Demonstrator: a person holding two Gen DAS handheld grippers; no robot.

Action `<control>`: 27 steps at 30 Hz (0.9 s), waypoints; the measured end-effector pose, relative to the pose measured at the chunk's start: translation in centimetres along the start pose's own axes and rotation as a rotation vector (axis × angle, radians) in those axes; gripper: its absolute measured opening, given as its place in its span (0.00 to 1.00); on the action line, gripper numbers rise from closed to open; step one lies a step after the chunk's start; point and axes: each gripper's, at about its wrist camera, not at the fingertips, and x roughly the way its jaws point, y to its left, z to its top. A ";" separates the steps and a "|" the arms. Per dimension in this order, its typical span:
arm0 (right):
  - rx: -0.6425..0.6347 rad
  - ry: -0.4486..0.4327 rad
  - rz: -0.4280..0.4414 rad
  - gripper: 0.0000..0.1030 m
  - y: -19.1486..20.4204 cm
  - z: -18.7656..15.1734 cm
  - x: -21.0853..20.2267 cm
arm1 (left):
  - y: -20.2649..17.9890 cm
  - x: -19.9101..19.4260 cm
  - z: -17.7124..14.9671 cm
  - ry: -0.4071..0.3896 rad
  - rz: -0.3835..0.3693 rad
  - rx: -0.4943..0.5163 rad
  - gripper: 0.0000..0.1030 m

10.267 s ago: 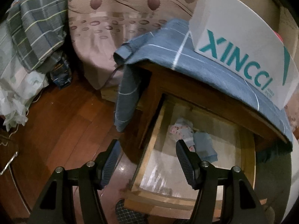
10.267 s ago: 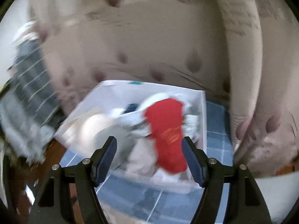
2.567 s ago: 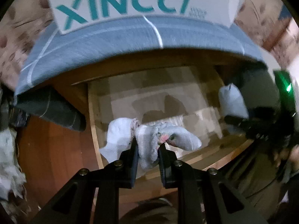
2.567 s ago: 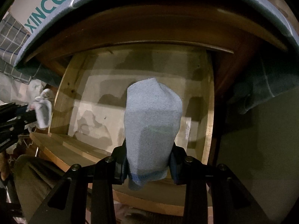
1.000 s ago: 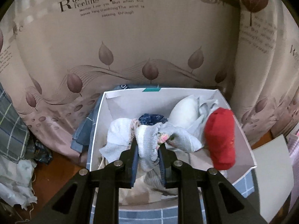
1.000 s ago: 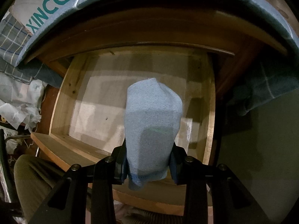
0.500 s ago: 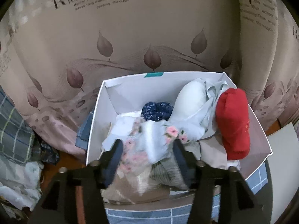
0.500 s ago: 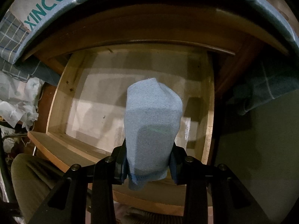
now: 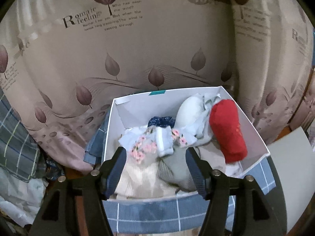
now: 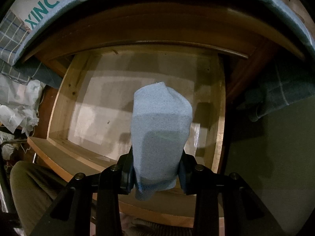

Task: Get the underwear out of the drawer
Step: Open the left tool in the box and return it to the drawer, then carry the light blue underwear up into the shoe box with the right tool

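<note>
— Over the white shoebox (image 9: 118,122), what's the left gripper (image 9: 153,163) doing?
— Its jaws have just been opening; the floral underwear (image 9: 149,143) lies loose on the pile inside, pads clear. Withdrawing carelessly might snag it and drag it out.
— And above the drawer (image 10: 220,118)?
— The right gripper (image 10: 156,174) is clenched on blue underwear (image 10: 160,129). The drawer looks bare below; a slack grip would drop it back in.
</note>
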 end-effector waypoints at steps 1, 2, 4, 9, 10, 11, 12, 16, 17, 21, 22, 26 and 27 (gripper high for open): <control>0.000 0.001 -0.001 0.31 0.0 0.0 0.0 | 0.0 -0.3 -0.4 -0.004 0.004 0.005 0.62; 0.000 0.001 -0.001 0.31 0.0 0.0 0.0 | -0.1 -0.6 -0.9 -0.008 0.005 0.013 0.63; -0.003 0.000 -0.005 0.32 0.0 0.1 0.0 | -0.1 -1.3 -2.0 -0.021 0.015 0.018 0.63; -0.009 0.003 -0.014 0.32 0.1 0.1 0.1 | 0.5 -2.9 -5.2 -0.036 0.030 -0.006 0.63; -0.010 0.003 -0.014 0.32 0.1 0.1 0.1 | 0.6 -3.1 -6.0 -0.036 0.034 -0.012 0.63; -0.009 0.003 -0.014 0.32 0.1 0.1 0.1 | 0.7 -3.2 -7.0 -0.031 0.046 -0.020 0.63; -0.010 0.004 -0.015 0.32 0.1 0.1 0.1 | 0.7 -3.2 -8.1 -0.028 0.059 -0.022 0.63; -0.014 0.002 -0.019 0.32 0.2 0.1 0.1 | 0.5 -2.6 -12.7 0.008 0.092 -0.022 0.63; -0.016 0.002 -0.020 0.32 0.2 0.1 0.1 | 0.5 -2.1 -14.2 0.039 0.081 -0.031 0.63; -0.022 0.006 -0.027 0.32 0.3 0.2 0.1 | 0.3 0.1 -18.1 0.128 0.075 -0.056 0.63; -0.025 0.006 -0.031 0.32 0.3 0.2 0.1 | 0.2 0.6 -19.2 0.148 0.072 -0.068 0.63; -0.031 0.003 -0.042 0.32 0.4 0.2 0.0 | -0.1 1.9 -21.9 0.175 0.082 -0.093 0.63; -0.029 0.002 -0.043 0.32 0.4 0.2 0.0 | -0.1 2.2 -22.4 0.177 0.086 -0.102 0.63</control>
